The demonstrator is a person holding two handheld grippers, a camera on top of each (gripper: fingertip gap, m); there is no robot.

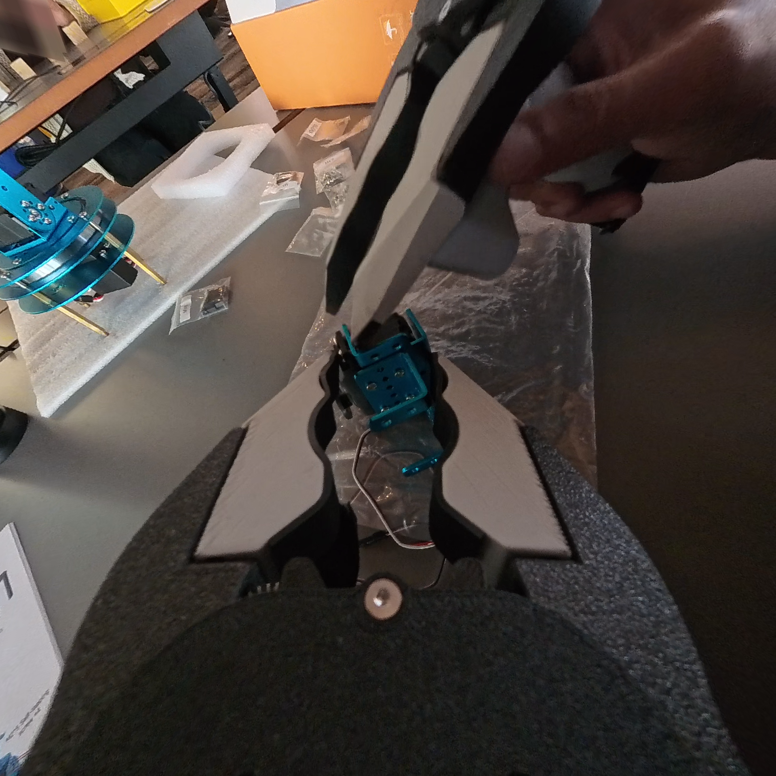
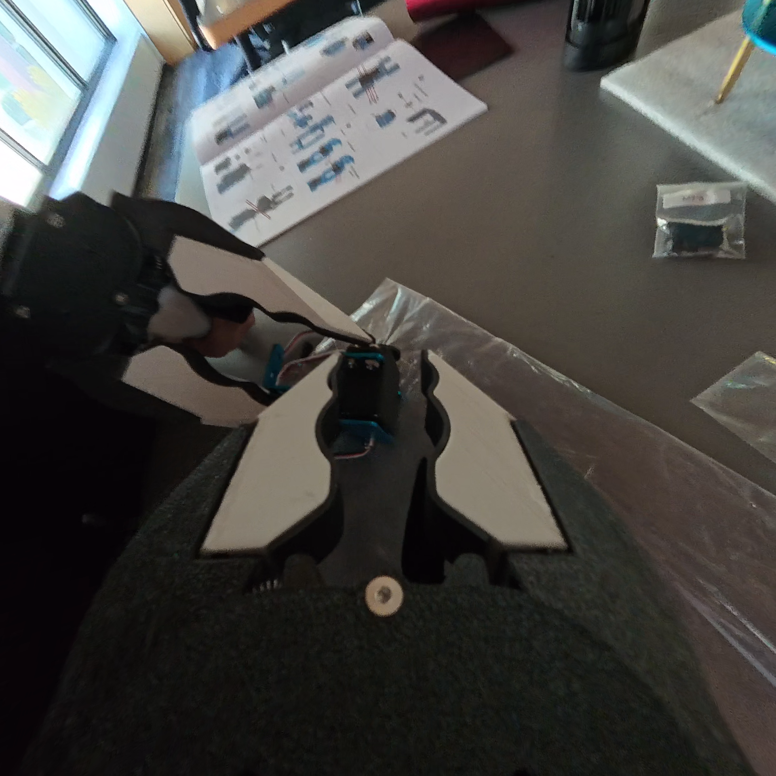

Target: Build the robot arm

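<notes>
Gripping the blue bracket (image 1: 388,380) with its black servo (image 2: 366,392), the left tool (image 1: 384,373) has its two fingers pressed against the part's sides. A thin wire (image 1: 361,462) hangs from the bracket down between the fingers. A second small blue piece (image 1: 422,464) shows just below the bracket; whether it is joined to it cannot be told.

The right tool (image 2: 380,363) also pinches this assembly, with the servo between its fingers. In the left wrist view the right tool (image 1: 361,310) comes down from above the bracket, its tips touching the bracket's top edge, and a hand (image 1: 621,109) holds it.

The bracket is held above a clear plastic sheet (image 1: 525,319) lying on the grey tabletop (image 1: 189,399).

Left of the bracket:
- a small parts bag (image 1: 203,300) on the tabletop;
- a white foam pad (image 1: 126,252) carrying a blue disc assembly (image 1: 63,247) on brass legs;
- a white foam block (image 1: 214,161) farther off;
- more bags (image 1: 331,170) beyond the bracket.

In the right wrist view, an open manual (image 2: 327,130) lies beyond the bracket, and another parts bag (image 2: 699,220) lies to its right.
</notes>
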